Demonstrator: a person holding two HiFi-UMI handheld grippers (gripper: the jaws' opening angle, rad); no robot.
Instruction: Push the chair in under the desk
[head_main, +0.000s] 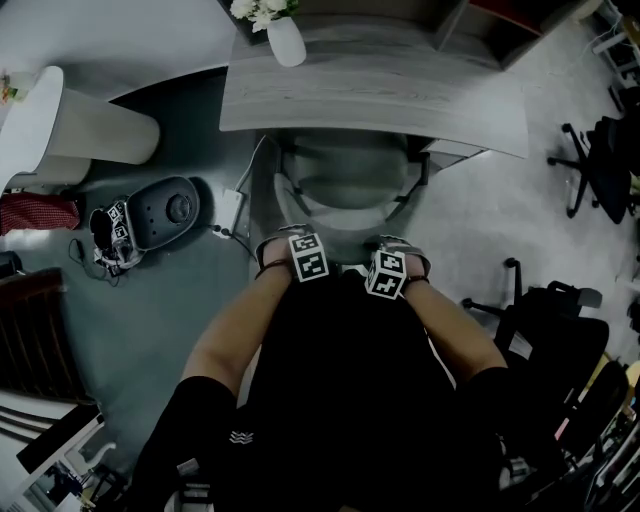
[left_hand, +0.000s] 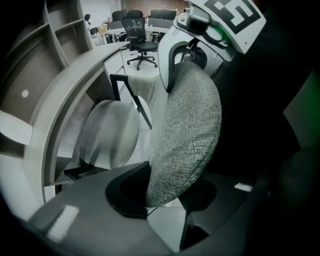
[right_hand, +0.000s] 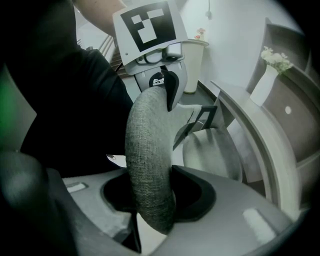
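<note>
Grey fabric chair at the middle of the head view, seat facing 12 o'clock, its far part tucked beneath the near edge of the pale wooden desk. Rest of the seat and the whole backrest outside the desk, on the person's side. Backrest upright, padded top edge at 6 o'clock of the seat, just in front of the person's black shirt.

Left gripper on that top edge, toward 7 o'clock of the seat, pointed straight down. Jaws partway closed and clamped on the padding, one pad on each face of the backrest. Right gripper beside it, toward 5 o'clock, tilted a little. Jaws likewise partway closed and pressed on the same padded edge. The two grippers near each other, not touching, with a bare forearm behind each, back toward 6 o'clock.

On the desk, at 11 o'clock of the chair, a white vase with pale flowers. On the dark floor at 9 o'clock, a round dark appliance with cables beside it. Further out at 10 o'clock, a tall white cylindrical stand. At 3 and 4 o'clock, on the lighter floor, black office chairs, well apart from the desk.
</note>
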